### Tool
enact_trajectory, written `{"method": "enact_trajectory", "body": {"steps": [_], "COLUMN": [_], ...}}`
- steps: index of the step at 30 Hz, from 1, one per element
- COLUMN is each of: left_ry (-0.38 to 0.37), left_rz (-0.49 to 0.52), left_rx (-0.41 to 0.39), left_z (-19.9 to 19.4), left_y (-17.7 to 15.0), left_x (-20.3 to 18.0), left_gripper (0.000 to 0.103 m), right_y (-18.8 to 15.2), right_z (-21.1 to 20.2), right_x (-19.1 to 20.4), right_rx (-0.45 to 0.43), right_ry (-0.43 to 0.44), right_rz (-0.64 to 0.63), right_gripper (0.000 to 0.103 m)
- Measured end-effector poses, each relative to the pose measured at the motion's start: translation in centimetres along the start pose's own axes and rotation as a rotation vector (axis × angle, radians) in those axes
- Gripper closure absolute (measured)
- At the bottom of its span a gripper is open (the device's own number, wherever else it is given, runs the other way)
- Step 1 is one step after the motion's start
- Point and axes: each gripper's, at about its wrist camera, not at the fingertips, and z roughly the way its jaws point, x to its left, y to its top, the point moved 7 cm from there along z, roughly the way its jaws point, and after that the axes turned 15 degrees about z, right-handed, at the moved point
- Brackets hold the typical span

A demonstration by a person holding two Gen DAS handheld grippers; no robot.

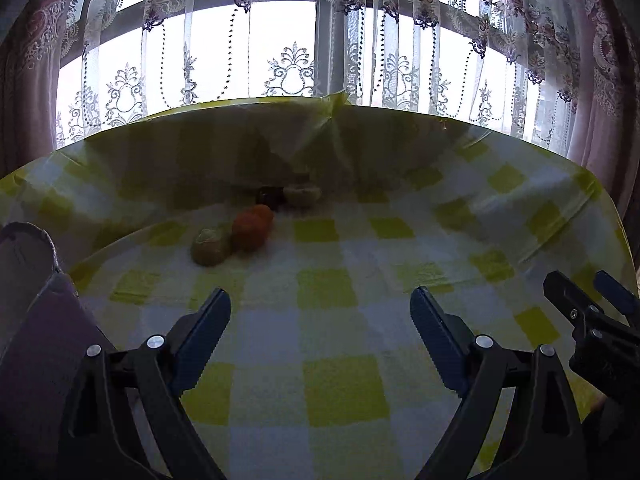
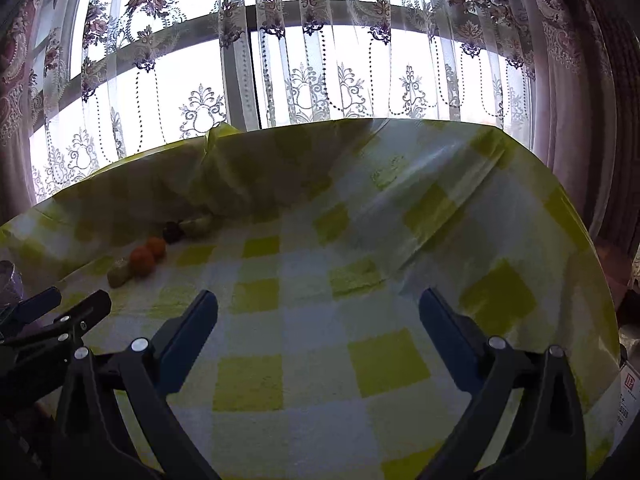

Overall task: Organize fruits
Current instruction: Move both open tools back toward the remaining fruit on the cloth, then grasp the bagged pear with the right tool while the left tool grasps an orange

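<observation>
Over the yellow-checked tablecloth [image 1: 340, 320], a pale green round fruit [image 1: 209, 247] touches an orange round fruit [image 1: 252, 227] far left; both look light, firm, prone to rolling, best pinched across the middle. Left gripper [image 1: 320, 316] and right gripper [image 2: 318, 316] hover spread, empty.

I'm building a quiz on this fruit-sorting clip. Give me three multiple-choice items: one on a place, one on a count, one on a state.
1. Where do the fruits lie, seen from the left wrist?
A. between the fingers
B. ahead and left, far side of the cloth
C. in a bowl

2. How many orange fruits?
A. two
B. four
C. none

3. How does the left gripper stand?
A. shut on a fruit
B. open, empty
C. shut, empty

Answers:
1 B: the green fruit and its neighbours lie on the checked tablecloth, far beyond the fingertips.
2 A: the orange fruits show as a pair from the right wrist.
3 B: the left gripper has only cloth between its wide jaws.
</observation>
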Motion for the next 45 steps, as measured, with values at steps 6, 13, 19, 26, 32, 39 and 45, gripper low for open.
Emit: {"method": "enact_trajectory", "body": {"steps": [6,13,19,26,32,39,45], "left_ry": [0.009,0.043,0.059,0.050,0.038,0.035,0.027], "left_rz": [-0.075,-0.153,-0.204,-0.289,-0.366,-0.417,-0.494], "left_rx": [0.045,0.079,0.094,0.110,0.115,0.113,0.109], "left_z": [2.6,5.2,6.8,8.5,9.6,9.4,9.5], "left_y": [-0.7,-0.7,-0.4,-0.4,-0.8,-1.2,-1.9], "left_x": [2.4,5.3,6.8,8.7,10.0,10.4,11.3], "left_gripper": [0.015,0.015,0.015,0.015,0.014,0.014,0.014], "right_y": [-0.2,-0.4,-1.0,-1.0,-0.8,-1.5,-1.7], "right_z": [1.9,4.7,7.1,11.3,17.0,25.5,31.4], "right_x": [1.4,3.7,5.0,7.7,10.9,16.1,19.8], "right_rx": [0.039,0.084,0.152,0.306,0.335,0.493,0.586], "right_ry": [0.003,0.009,0.005,0.040,0.065,0.100,0.088], "right_rz": [-0.041,-0.089,-0.130,-0.243,-0.269,-0.264,-0.295], "right_gripper": [0.002,0.002,0.002,0.002,0.002,0.002,0.002]}}
